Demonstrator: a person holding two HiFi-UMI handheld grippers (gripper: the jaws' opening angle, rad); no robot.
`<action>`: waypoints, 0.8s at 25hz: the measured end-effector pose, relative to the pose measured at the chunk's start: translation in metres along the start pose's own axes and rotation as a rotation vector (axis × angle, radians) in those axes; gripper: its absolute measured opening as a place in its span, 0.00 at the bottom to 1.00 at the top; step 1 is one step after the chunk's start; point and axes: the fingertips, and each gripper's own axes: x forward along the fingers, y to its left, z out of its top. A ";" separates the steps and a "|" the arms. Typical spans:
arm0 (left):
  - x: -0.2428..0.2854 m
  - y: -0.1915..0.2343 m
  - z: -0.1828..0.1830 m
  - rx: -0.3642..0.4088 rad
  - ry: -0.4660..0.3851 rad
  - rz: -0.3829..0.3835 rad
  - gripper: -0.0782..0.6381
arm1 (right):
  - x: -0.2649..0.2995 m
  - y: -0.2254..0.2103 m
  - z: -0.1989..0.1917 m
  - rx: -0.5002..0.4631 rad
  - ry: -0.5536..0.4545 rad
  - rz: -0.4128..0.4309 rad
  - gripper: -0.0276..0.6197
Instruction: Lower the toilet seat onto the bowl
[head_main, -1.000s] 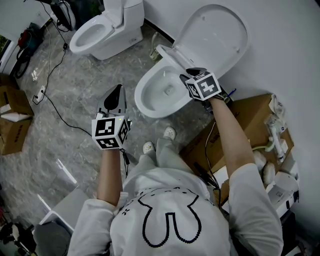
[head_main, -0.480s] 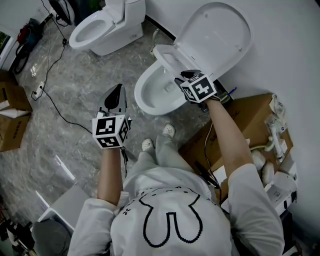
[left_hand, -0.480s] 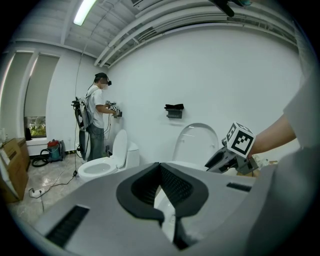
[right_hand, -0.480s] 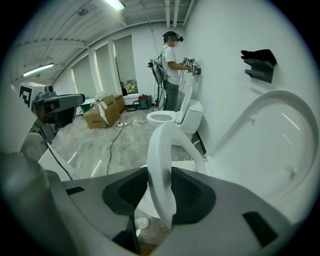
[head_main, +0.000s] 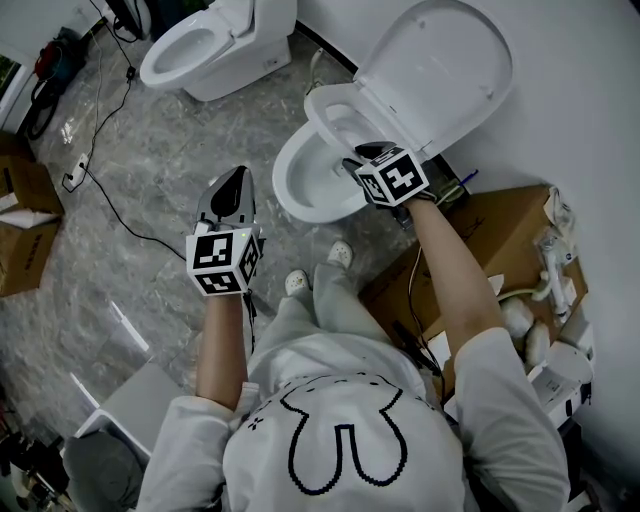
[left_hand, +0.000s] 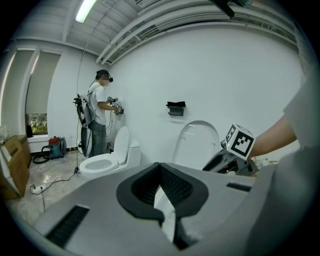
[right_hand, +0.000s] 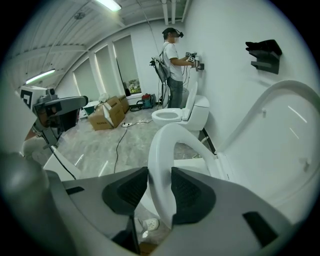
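**Head view.** The bowl (head_main: 283, 190) is seen from above. The lid (head_main: 440, 70) is raised behind it, against the wall. The seat (head_main: 318, 105) is tilted between lid and bowl, with its front edge clear of the bowl's rim. The right gripper (head_main: 354, 160) is set over the back right of the bowl, at the seat's side. The left gripper (head_main: 236, 178) is held left of the bowl, well apart from it, over the floor. A box (head_main: 500, 225) is noted just right of the bowl. A second toilet (head_main: 200, 45) stands well beyond the bowl to the left, and a cable (head_main: 110, 205) is strung across the floor on that side. Both grippers and the whole bowl are shown together only here.

**Left gripper view.** The left gripper's jaws are seen clenched, tips met, with nothing between them. The right gripper is seen from the side, in front of the lid. A person (left_hand: 100, 112) at the wall beyond the second toilet and a shelf (left_hand: 176, 107) high on the wall behind the bowl are shown here, and are out of the head view's frame.

**Right gripper view.** The grasp itself is shown only here. The seat's ring passes between the jaws, with a pad laid on each face. The jaws have just been widened slightly, yet the seat is gripped. From the jaws the seat arches upward, still off the bowl, with the lid to its right.
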 end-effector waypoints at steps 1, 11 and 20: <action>-0.001 0.000 -0.002 -0.002 0.003 -0.001 0.12 | 0.003 0.003 0.000 0.004 0.000 0.003 0.30; -0.007 0.010 -0.025 -0.019 0.033 -0.005 0.12 | 0.024 0.022 -0.011 0.011 0.033 0.018 0.30; -0.002 0.023 -0.047 -0.033 0.053 0.001 0.12 | 0.043 0.037 -0.024 0.034 0.033 0.040 0.30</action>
